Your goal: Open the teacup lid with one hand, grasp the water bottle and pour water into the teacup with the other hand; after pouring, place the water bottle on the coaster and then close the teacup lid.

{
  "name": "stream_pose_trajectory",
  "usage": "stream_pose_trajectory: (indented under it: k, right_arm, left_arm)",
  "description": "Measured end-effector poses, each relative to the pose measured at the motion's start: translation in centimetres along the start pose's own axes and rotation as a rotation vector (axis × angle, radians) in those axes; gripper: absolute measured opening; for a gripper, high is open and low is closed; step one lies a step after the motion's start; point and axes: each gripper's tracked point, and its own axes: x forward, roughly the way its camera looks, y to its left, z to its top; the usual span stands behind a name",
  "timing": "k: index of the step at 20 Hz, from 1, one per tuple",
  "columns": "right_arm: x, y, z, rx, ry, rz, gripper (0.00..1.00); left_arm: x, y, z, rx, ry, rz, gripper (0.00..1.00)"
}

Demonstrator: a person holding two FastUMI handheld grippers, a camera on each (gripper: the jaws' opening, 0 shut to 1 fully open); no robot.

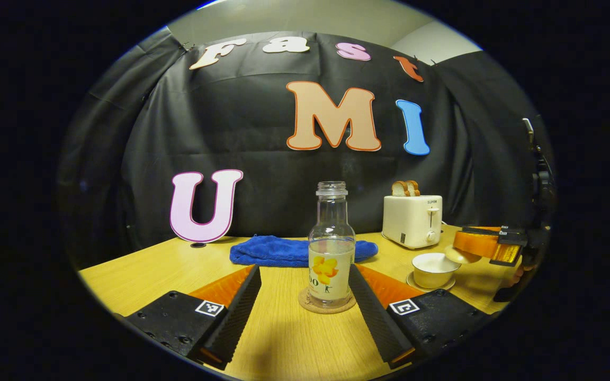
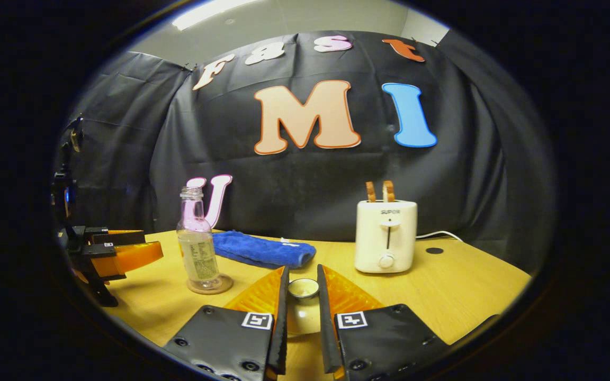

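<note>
One table (image 1: 141, 275), with bare wood left of the water bottle (image 1: 330, 248). One toaster (image 1: 412, 219) and one blue towel (image 1: 284, 251) lie behind the bottle, which stands on one coaster (image 1: 326, 307). The left gripper (image 1: 305, 296) is spread wide around it, apart. One teacup (image 1: 434, 270) sits right; the right gripper (image 2: 301, 301) seemingly pinches its lid (image 2: 303, 288).

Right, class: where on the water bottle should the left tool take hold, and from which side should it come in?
Grip the wide lower body of the water bottle, around its label, rather than the narrow neck. Come in level from the near side, where the left tool is open with a finger either side. The bottle stands upright and uncapped on the coaster, part full, so probably keep it vertical.
</note>
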Motion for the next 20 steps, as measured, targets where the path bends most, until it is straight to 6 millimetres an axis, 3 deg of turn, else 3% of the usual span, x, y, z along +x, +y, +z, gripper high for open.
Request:
stream_pose_trajectory:
  k: [6, 14, 16, 18, 20]
  right_arm:
    - [2.6, 1.4, -1.9, 0.006, 0.119, 0.048, 0.29]
    - [2.7, 1.8, -2.3, 0.015, 0.161, 0.089, 0.3]
    - [2.6, 2.0, -2.4, 0.031, 0.16, 0.101, 0.35]
    - [2.6, 1.9, -2.3, 0.048, 0.157, 0.105, 0.47]
    - [2.4, 2.0, -2.1, 0.055, 0.148, 0.114, 0.68]
  left_arm:
    - [-0.4, 0.1, 0.0, -0.001, 0.0, 0.002, 0.96]
    - [-0.8, 0.1, 0.0, -0.002, 0.0, -0.002, 0.96]
    - [-0.8, 0.1, 0.0, -0.002, 0.0, -0.003, 0.96]
    - [-0.8, 0.1, 0.0, -0.002, 0.0, -0.002, 0.96]
    - [-0.8, 0.1, 0.0, -0.002, -0.001, -0.001, 0.96]
